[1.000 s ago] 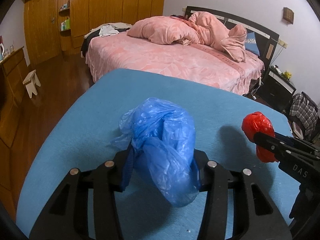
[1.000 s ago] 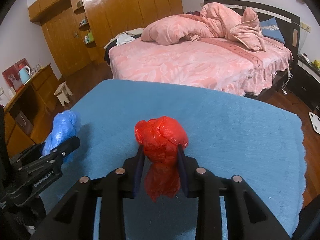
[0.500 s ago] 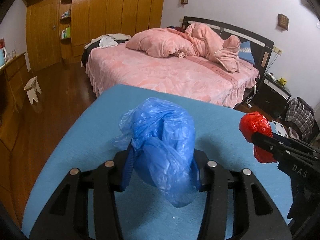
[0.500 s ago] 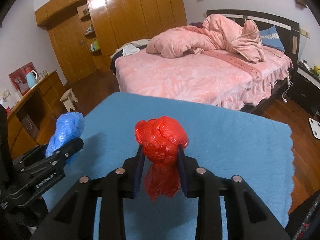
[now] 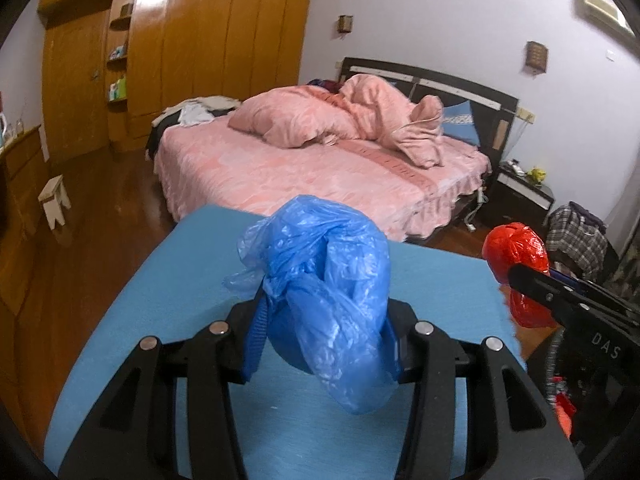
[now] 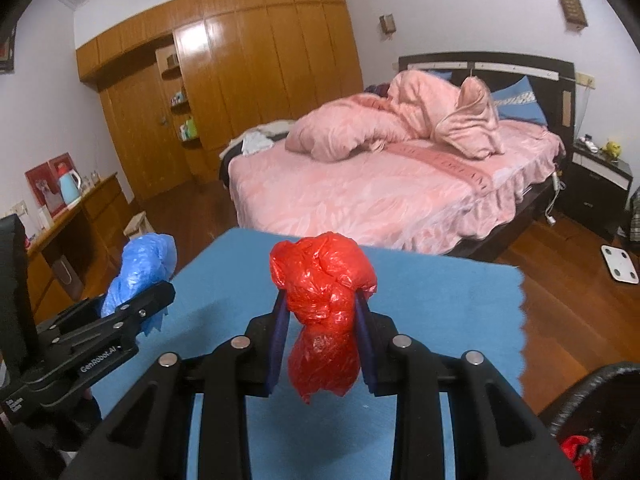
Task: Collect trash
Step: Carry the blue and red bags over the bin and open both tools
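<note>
Both bags had come up off the blue table (image 5: pixel 168 304) since a second earlier, so pickup looked done and carrying to a bin remained. The left gripper (image 5: pixel 326 320) clenched the blue bag (image 5: pixel 320 276) at centre frame; the right gripper (image 6: pixel 322 322) clenched the red bag (image 6: pixel 322 300), both bags hanging roughly upright, tails down.

Blue bag (image 5: pixel 320 280): crumpled thin plastic, knotted into a wad, loose tail hanging down, raised off the blue tabletop (image 5: pixel 180 280), over its near-left part. Red bag (image 6: pixel 326 304): crumpled glossy plastic, bunched top, narrower tail drooping below, also clear of the tabletop, above its near-middle. Both upright, well apart, red one to the right of blue.
</note>
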### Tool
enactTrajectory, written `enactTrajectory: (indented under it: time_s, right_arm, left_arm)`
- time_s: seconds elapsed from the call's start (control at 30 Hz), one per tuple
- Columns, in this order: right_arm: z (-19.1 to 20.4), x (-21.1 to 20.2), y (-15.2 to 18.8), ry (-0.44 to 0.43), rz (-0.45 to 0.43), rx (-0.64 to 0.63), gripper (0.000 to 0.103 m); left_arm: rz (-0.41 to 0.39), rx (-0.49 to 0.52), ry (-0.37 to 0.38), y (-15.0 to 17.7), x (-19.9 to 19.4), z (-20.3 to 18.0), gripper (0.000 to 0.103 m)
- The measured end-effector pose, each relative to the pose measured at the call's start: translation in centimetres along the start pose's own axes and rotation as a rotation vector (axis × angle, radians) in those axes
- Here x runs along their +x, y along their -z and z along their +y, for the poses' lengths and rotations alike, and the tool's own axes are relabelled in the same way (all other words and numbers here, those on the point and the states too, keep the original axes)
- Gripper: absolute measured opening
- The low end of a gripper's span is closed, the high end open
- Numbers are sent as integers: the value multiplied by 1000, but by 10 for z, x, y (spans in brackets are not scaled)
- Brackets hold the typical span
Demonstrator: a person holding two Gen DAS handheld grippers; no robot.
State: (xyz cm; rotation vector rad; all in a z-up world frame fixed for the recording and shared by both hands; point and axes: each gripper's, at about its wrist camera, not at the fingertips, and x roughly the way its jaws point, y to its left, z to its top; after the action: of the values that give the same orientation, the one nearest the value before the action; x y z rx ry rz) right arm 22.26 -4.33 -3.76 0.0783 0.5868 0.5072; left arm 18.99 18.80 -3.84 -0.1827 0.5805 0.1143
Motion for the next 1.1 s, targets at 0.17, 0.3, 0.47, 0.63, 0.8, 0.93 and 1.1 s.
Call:
enactTrajectory:
  time_s: [0.17, 0.3, 0.47, 0.63, 0.8, 0.93, 1.1]
  right_arm:
    - [-12, -39, 3, 31, -31, -14, 31]
    - [-24, -69, 8, 55, -56, 0, 31]
    - [-43, -113, 16, 93, -98, 22, 31]
    - [-61, -149, 23, 134, -128, 39, 31]
    - [-77, -181, 30, 177, -151, 35, 31]
    - [-94, -204, 35, 220, -162, 42, 31]
    - [-116, -230, 41, 276, -176, 64, 31]
  left_arm:
    - [-12, 31, 47, 0, -23, -34, 46]
    - [-22, 68, 90, 5, -43, -63, 46]
    - [-35, 112, 145, 9, -61, -95, 46]
    - [-44, 158, 209, 15, -77, -133, 46]
    - [-48, 190, 271, 26, -91, -169, 46]
    - [-44, 230, 321, 36, -100, -199, 47]
    - [-41, 273, 378, 46, -106, -233, 47]
